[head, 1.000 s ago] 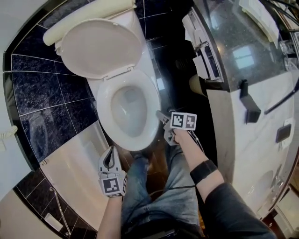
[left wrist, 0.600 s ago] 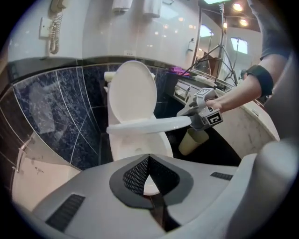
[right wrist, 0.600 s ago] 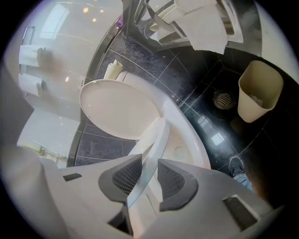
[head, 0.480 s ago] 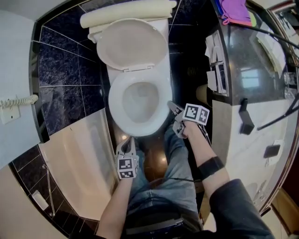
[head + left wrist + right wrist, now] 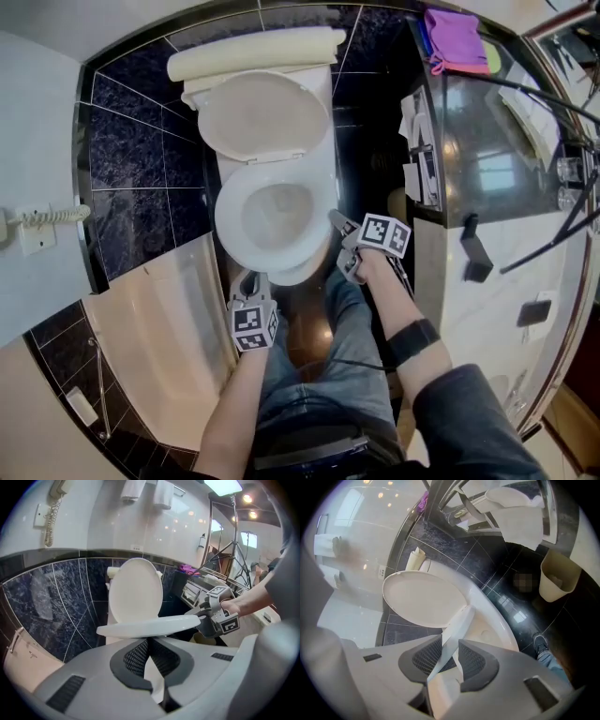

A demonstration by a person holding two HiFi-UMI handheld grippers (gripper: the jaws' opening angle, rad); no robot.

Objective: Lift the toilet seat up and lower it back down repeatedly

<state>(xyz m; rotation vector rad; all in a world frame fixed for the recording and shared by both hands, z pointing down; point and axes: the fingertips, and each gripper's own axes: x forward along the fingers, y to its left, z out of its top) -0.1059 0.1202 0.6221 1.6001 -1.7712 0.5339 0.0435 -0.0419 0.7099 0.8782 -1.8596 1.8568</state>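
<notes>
The white toilet seat (image 5: 226, 221) lies over the bowl, with the lid (image 5: 262, 112) standing up against the tank. In the left gripper view the seat (image 5: 150, 625) shows edge-on, a little above the rim. My right gripper (image 5: 334, 225) is at the seat's right edge. In the right gripper view the seat's rim (image 5: 458, 623) runs between the two pads of the right gripper (image 5: 450, 651), whose jaws are opening. My left gripper (image 5: 249, 278) hangs shut and holds nothing, just in front of the bowl. From the left gripper view, the right gripper (image 5: 204, 617) shows at the seat's right end.
A dark counter (image 5: 487, 122) with a purple cloth (image 5: 457, 37) runs along the right. A beige bin (image 5: 555, 576) stands on the black tile floor beside the toilet. A bathtub (image 5: 159, 328) lies at the left, and a wall phone (image 5: 37, 225) hangs there. The person's legs (image 5: 319, 366) are in front of the bowl.
The head view has swung so the toilet sits more upright in it. My left gripper has come closer to the bowl's front. My right gripper stays at the seat's right edge.
</notes>
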